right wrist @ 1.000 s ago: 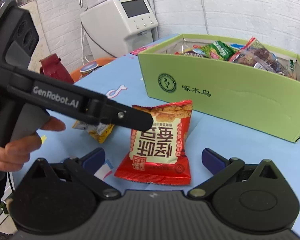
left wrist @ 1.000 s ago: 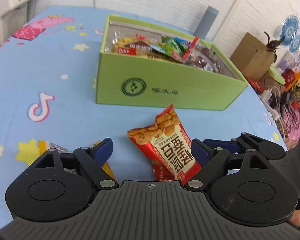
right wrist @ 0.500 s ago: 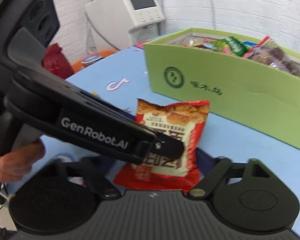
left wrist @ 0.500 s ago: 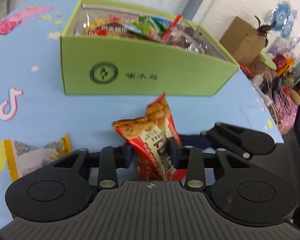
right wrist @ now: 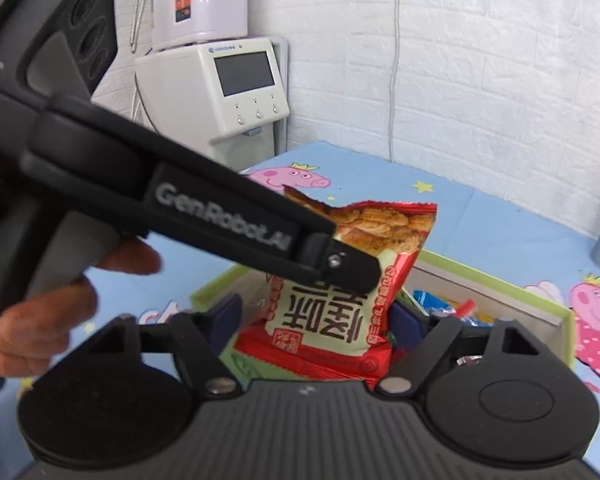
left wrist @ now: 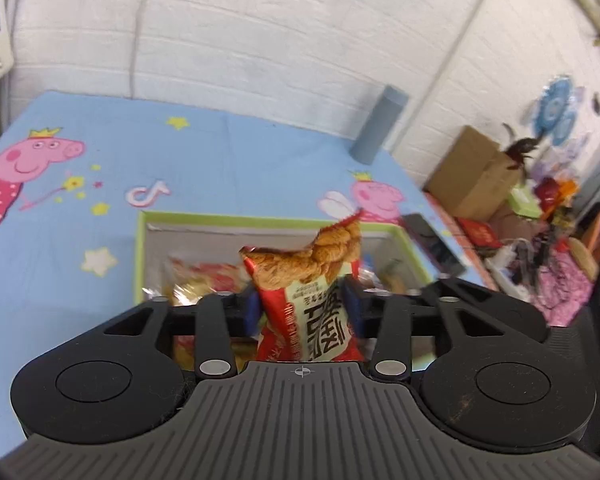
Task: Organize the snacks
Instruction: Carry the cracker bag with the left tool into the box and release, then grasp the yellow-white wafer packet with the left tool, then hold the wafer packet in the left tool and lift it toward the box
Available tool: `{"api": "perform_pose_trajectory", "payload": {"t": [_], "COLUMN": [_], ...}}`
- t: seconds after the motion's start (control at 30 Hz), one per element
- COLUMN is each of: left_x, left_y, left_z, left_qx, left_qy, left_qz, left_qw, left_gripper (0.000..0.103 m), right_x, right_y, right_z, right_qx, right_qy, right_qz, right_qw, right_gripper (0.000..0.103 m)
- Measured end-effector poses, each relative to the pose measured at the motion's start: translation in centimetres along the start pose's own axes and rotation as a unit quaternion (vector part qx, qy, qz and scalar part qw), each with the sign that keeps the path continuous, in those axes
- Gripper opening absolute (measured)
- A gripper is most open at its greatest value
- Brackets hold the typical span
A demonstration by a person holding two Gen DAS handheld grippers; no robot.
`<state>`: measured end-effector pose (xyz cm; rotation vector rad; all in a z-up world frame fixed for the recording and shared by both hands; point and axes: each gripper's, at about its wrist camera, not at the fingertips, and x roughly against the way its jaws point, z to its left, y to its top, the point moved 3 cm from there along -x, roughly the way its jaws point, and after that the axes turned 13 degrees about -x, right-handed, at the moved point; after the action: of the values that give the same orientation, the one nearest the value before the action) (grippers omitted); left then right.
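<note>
A red snack packet [left wrist: 306, 312] with pictured crackers hangs upright over the open green box [left wrist: 140, 248], which holds several other snacks. My left gripper [left wrist: 300, 304] has its blue pads against both sides of the packet, and its jaws are opening. In the right wrist view a left gripper finger [right wrist: 340, 266] crosses the packet [right wrist: 340, 316] above the box [right wrist: 500, 292]. My right gripper [right wrist: 314, 320] straddles the packet's lower half; its jaws are opening and its pads stand off the wrapper.
A blue cartoon tablecloth [left wrist: 228, 168] covers the table. A grey cylinder [left wrist: 378, 128] stands at the far edge and a dark phone [left wrist: 432, 244] lies right of the box. A white machine [right wrist: 228, 88] stands at the wall. A hand [right wrist: 40, 320] holds the left gripper's handle.
The left gripper shut on the red packet on the table and lifted it forward over the green box. The right gripper rose and followed alongside.
</note>
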<state>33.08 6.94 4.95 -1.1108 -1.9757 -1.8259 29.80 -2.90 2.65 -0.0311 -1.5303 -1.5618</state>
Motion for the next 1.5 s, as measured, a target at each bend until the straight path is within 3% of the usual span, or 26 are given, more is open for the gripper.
{"api": "perform_pose_trajectory", "payload": {"t": [0.03, 0.1, 0.27, 0.4, 0.57, 0.6, 0.67, 0.73, 1.0, 1.2, 1.37, 1.5], "left_x": [-0.1, 1.1, 5.5, 7.9, 9.2, 9.1, 8.5, 7.9, 2.1, -3.8, -5.0, -5.3], "left_y": [0.1, -0.5, -3.6, -8.3, -15.5, -16.7, -18.5, -19.3, -16.9, -14.5, -14.8, -14.7], "left_z": [0.6, 1.3, 2.2, 3.1, 5.2, 5.5, 5.9, 5.7, -2.8, -12.1, -17.5, -17.7], "left_qx": [-0.003, -0.022, -0.038, -0.043, -0.005, 0.008, 0.038, 0.073, 0.041, -0.035, -0.113, -0.124], "left_qy": [0.016, 0.038, 0.057, 0.085, 0.153, 0.142, 0.095, 0.034, -0.052, -0.103, -0.082, -0.079], "left_qz": [-0.003, -0.023, -0.056, -0.037, 0.021, 0.032, 0.054, 0.051, 0.077, 0.117, 0.117, 0.122], "left_qw": [0.9999, 0.9988, 0.9961, 0.9948, 0.9880, 0.9893, 0.9933, 0.9955, 0.9948, 0.9872, 0.9833, 0.9816], "left_gripper": [0.055, 0.062, 0.076, 0.078, 0.077, 0.073, 0.055, 0.027, 0.028, 0.032, 0.038, 0.038], "right_x": [-0.2, 0.7, 6.2, 8.7, 10.6, 10.8, 11.7, 13.0, 16.1, 18.5, 19.4, 19.3], "right_y": [0.3, 0.3, -2.9, -7.7, -14.9, -16.0, -17.7, -18.6, -20.5, -23.3, -24.2, -23.9], "right_z": [-0.1, 0.0, 1.3, 2.4, 3.4, 3.7, 4.2, 4.1, -0.1, -2.8, -4.2, -2.9], "right_qx": [0.001, 0.010, -0.001, -0.031, -0.079, -0.079, -0.083, -0.096, -0.183, -0.230, -0.247, -0.252], "right_qy": [-0.003, -0.010, 0.032, 0.062, 0.041, 0.037, 0.028, 0.023, -0.040, -0.067, -0.077, -0.058], "right_qz": [-0.007, -0.027, -0.072, -0.055, -0.013, -0.002, 0.007, -0.001, -0.041, -0.052, -0.063, -0.072], "right_qw": [1.000, 1.000, 0.997, 0.996, 0.996, 0.996, 0.996, 0.995, 0.982, 0.970, 0.964, 0.963], "right_gripper": [0.093, 0.094, 0.094, 0.094, 0.094, 0.094, 0.094, 0.094, 0.094, 0.094, 0.094, 0.095]}}
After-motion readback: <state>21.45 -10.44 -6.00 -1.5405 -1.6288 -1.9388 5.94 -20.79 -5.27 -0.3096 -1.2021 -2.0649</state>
